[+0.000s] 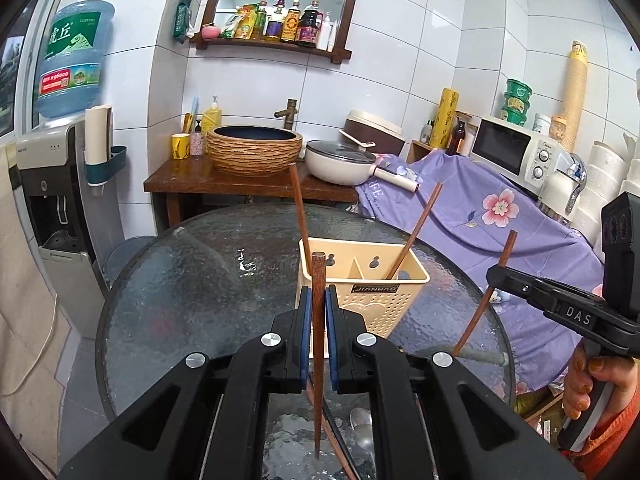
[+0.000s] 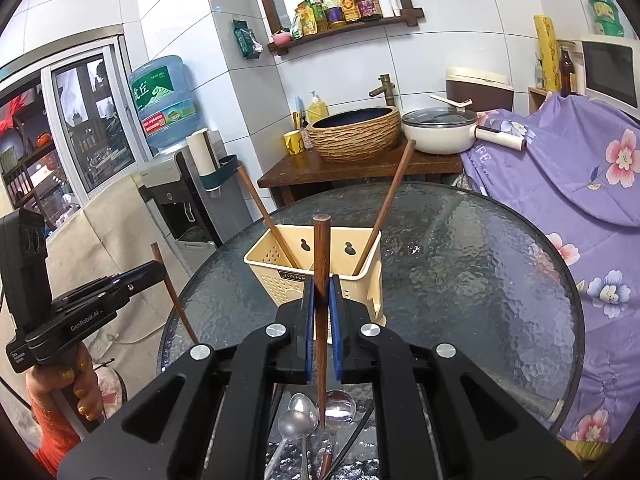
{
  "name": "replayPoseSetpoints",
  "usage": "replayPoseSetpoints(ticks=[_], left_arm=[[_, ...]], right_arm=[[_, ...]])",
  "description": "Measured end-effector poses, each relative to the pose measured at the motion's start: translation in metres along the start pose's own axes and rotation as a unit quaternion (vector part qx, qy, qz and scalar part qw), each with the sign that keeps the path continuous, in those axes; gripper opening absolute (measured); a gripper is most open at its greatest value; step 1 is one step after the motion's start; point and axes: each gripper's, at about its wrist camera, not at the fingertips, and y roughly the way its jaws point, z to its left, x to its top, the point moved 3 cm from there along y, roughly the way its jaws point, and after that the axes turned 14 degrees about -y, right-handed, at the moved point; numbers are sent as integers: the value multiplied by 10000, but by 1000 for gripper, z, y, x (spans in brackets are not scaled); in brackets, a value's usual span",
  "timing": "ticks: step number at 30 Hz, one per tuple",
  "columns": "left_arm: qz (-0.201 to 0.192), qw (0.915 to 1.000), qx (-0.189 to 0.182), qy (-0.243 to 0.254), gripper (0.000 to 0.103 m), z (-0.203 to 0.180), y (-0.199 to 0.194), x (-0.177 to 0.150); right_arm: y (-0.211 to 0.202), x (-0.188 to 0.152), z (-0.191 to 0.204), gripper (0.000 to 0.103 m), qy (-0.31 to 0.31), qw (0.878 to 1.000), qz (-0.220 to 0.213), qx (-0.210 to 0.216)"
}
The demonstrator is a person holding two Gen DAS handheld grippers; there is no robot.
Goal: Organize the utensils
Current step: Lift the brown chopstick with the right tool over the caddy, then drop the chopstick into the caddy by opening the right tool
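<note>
We see a round glass desk [image 1: 192, 280] first, its near edge hidden behind our tools. On it stands a cream utensil holder [image 1: 374, 300]; its label reads "JIANHAO", half cut off in the right view. Two chopsticks lean inside it. Our left tool [image 1: 319, 312] is clenched on a brown chopstick [image 1: 318, 280], standing upright. Our right tool [image 2: 321, 304] pinches another chopstick [image 2: 321, 248]. Spoons [image 2: 300, 412] lie below, partly hidden.
</note>
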Motion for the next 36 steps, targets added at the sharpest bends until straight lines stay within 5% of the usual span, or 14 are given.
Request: replayPoseSetpoints(ticks=[9,21,27,36], left_arm=[[123,9992,-378,-33,7,-15,-6,23],[-576,9968,-515,-184,7,-53,-32,125],[-911,9945,-342,-383,7,-68,-24,165],[-483,9977,44,-481,7,-51,40,130]], right_arm=[[-8,26,-3,8,-67,9997,-42,211],[-39,131,-14,8,39,9969,-736,288],[-41,176,-18,8,-113,9932,-1150,-132],[21,139,-28,8,-13,9962,-756,-439]])
